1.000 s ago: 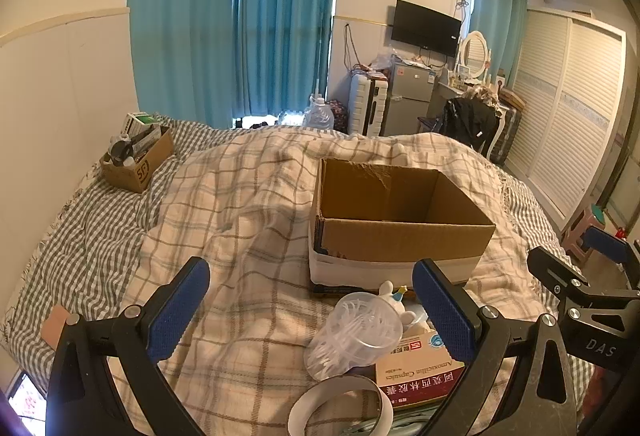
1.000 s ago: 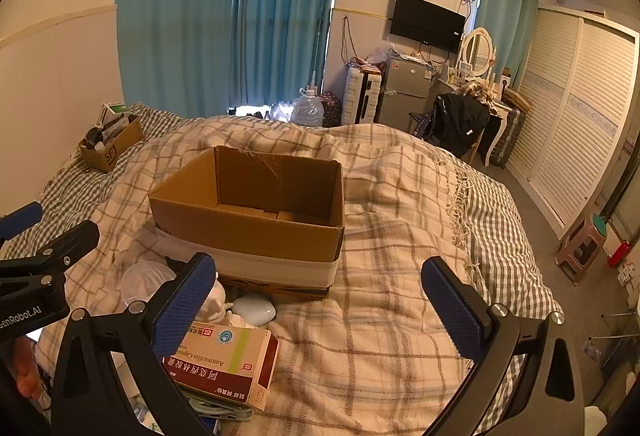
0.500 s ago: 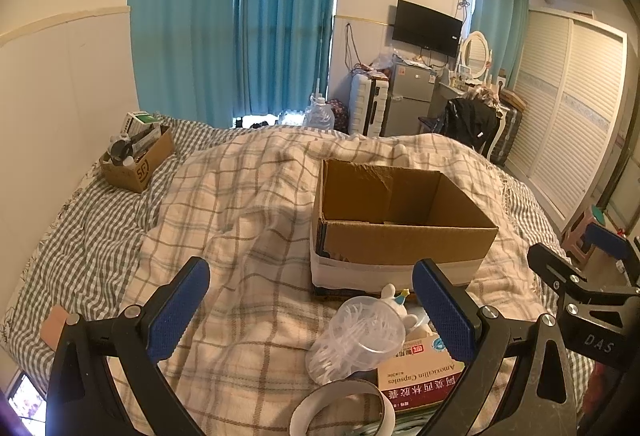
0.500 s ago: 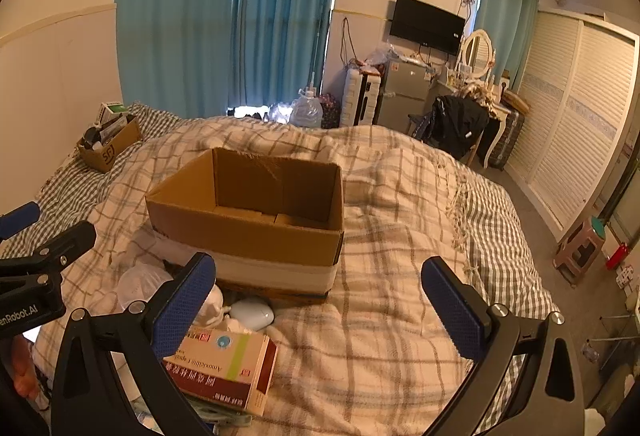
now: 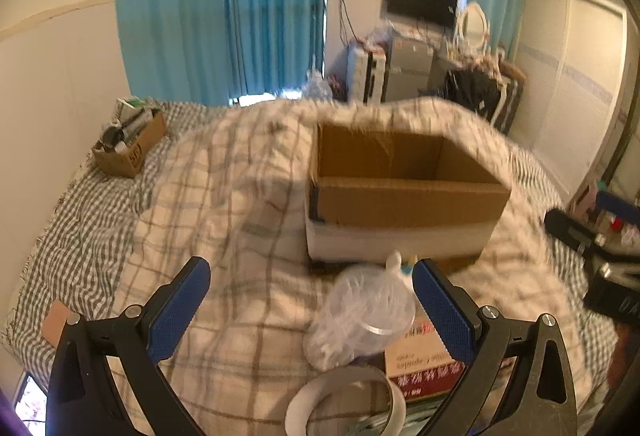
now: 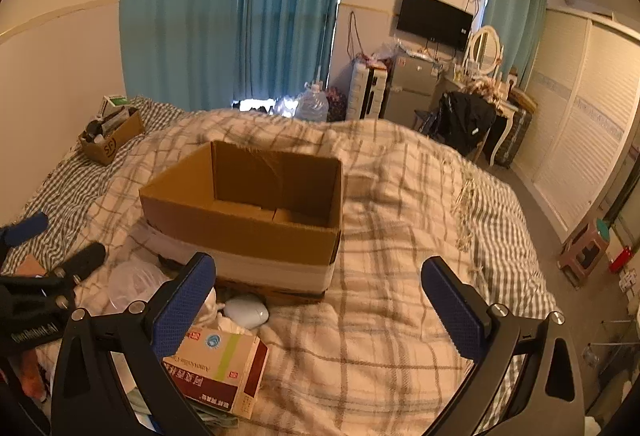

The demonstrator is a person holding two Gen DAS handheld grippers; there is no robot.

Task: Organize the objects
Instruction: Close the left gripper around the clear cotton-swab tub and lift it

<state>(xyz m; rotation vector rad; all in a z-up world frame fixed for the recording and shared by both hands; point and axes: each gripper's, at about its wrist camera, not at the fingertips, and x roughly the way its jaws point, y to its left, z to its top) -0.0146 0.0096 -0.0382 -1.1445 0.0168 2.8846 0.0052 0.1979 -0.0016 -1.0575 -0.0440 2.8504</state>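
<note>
An open, empty cardboard box (image 5: 404,196) (image 6: 248,212) stands on the plaid blanket in the middle of the bed. In front of it lie a clear plastic container (image 5: 360,316), a red and white medicine box (image 5: 424,368) (image 6: 220,368), a roll of white tape (image 5: 344,400) and a white mouse (image 6: 246,312). My left gripper (image 5: 310,312) is open and empty, just above and near the container. My right gripper (image 6: 318,304) is open and empty, to the right of the medicine box. Each gripper shows at the edge of the other's view.
A small cardboard box of bottles (image 5: 128,144) sits at the bed's far left by the wall. The plaid blanket (image 6: 400,236) spreads to the right of the big box. Beyond the bed are curtains, a fridge, a chair and a wardrobe.
Both grippers have moved forward and lower toward the objects in front of the box. The left view is motion-blurred now. Both stay open.
</note>
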